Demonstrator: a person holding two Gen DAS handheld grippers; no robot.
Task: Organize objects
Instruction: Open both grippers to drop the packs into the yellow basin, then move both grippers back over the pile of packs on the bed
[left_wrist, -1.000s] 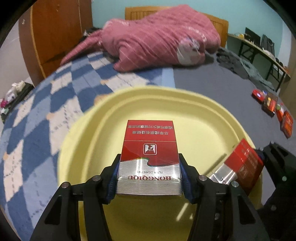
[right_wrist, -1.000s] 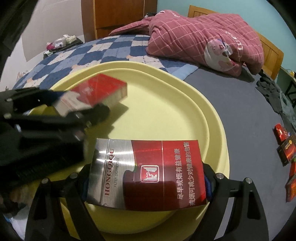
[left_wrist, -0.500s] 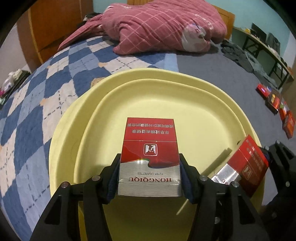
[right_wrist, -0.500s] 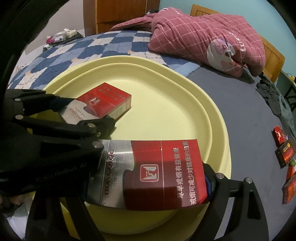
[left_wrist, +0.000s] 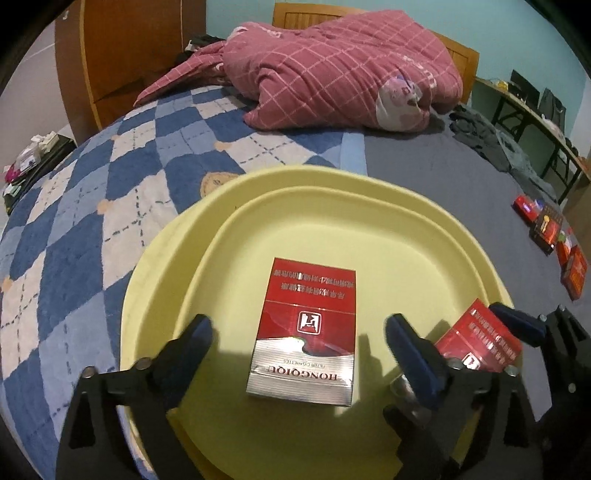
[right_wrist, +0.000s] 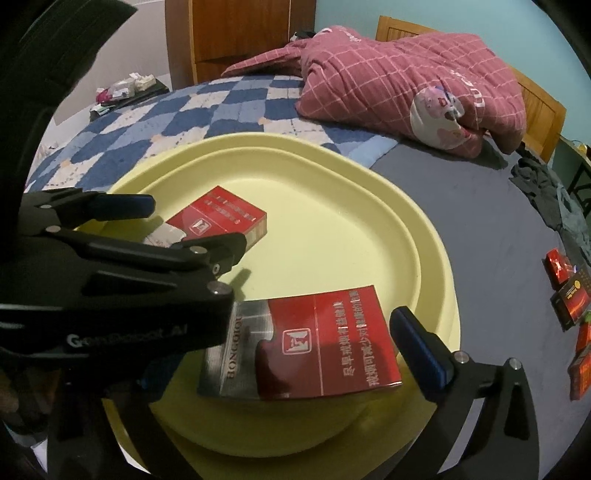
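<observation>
The bed (left_wrist: 110, 206) is soft, so the yellow basin (left_wrist: 369, 206) on it could tip or slide if a gripper leans on its rim. Both packs lie inside the basin. The left gripper (left_wrist: 299, 339) is opening, pads clear of the left pack (left_wrist: 306, 332) that lies flat between them; lifting out crookedly could clip it. The right gripper (right_wrist: 314, 343) is opening too. Its near finger is hidden behind the left gripper, so contact there is uncertain. The right pack (right_wrist: 314, 354) seems to rest near the rim and might slide. More packs (left_wrist: 550, 229) wait well apart.
</observation>
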